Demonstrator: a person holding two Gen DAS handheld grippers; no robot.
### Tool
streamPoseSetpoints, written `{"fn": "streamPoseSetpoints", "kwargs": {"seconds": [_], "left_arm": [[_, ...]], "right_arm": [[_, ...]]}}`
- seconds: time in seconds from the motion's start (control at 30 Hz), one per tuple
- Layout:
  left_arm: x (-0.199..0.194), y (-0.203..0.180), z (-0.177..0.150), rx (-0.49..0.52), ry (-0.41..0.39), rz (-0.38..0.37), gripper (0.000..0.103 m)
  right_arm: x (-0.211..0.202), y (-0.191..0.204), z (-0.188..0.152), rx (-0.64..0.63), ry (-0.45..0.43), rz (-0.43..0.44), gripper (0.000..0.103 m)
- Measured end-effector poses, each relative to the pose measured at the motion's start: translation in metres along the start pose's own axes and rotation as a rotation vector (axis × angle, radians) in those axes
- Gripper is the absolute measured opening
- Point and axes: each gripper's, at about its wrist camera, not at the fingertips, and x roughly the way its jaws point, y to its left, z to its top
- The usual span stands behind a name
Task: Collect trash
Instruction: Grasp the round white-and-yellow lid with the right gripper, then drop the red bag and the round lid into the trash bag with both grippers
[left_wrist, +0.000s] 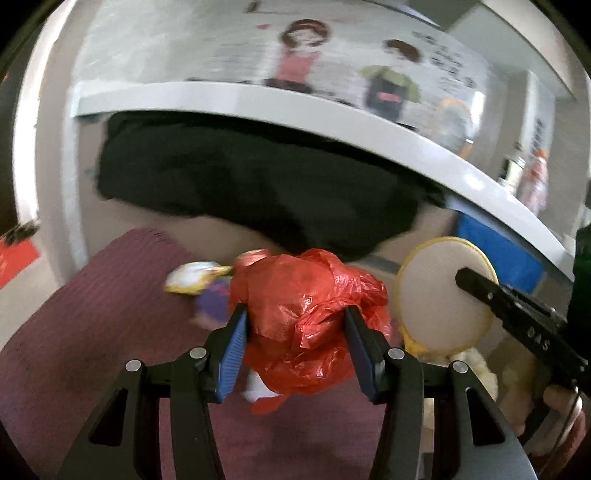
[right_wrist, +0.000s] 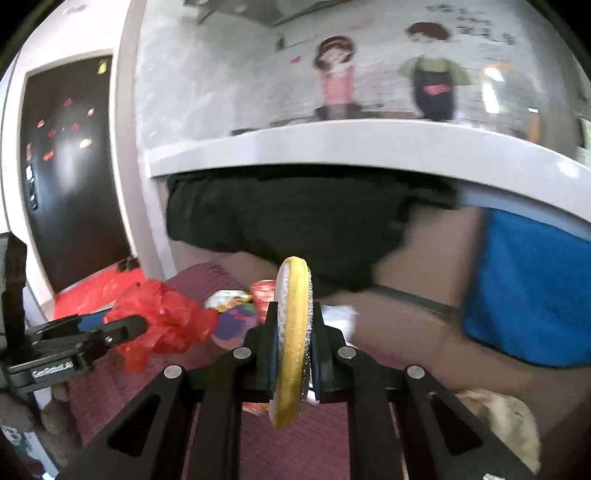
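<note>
Two grippers clamp trash: left gripper (left_wrist: 295, 347) crumpled red bag (left_wrist: 306, 317), right gripper (right_wrist: 293, 339) yellow-rimmed disc (right_wrist: 293, 332).

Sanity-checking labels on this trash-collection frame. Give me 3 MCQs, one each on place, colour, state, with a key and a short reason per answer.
1. Where is the black bag?
A. Under the white counter edge
B. On top of the counter
C. On the maroon mat

2. What colour is the crumpled plastic bag between the left gripper's fingers?
A. Blue
B. Red
C. Green

3. What state is the right gripper in?
A. Open, nothing held
B. Shut with nothing between the fingers
C. Shut on the yellow-rimmed disc

Key:
1 A, the bag's dark bulk hangs just below the white counter edge.
2 B, it is bright red in both views.
3 C, the disc sits edge-on, clamped between the pads.
</note>
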Motion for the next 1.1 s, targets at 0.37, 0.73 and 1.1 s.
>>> {"fn": "streamPoseSetpoints", "kwargs": {"seconds": [0.37,0.73,1.1], "left_arm": [[0.073,-0.178,-0.031,0.207,0.107,-0.217,0.052],[0.125,-0.224,-0.066,0.253,0.232,-0.237,0.052],[0.154,-0.225,-0.080,0.247,0.283,-0.218,0.052]], "right_arm": [[-0.097,-0.139,-0.060,0.123,-0.013,-0.321,0.012],[-0.091,-0.196,-0.095,0.214,0.038,-0.383,0.012],[-0.067,-0.207,-0.116,0.249,0.076,-0.367,0.012]]}}
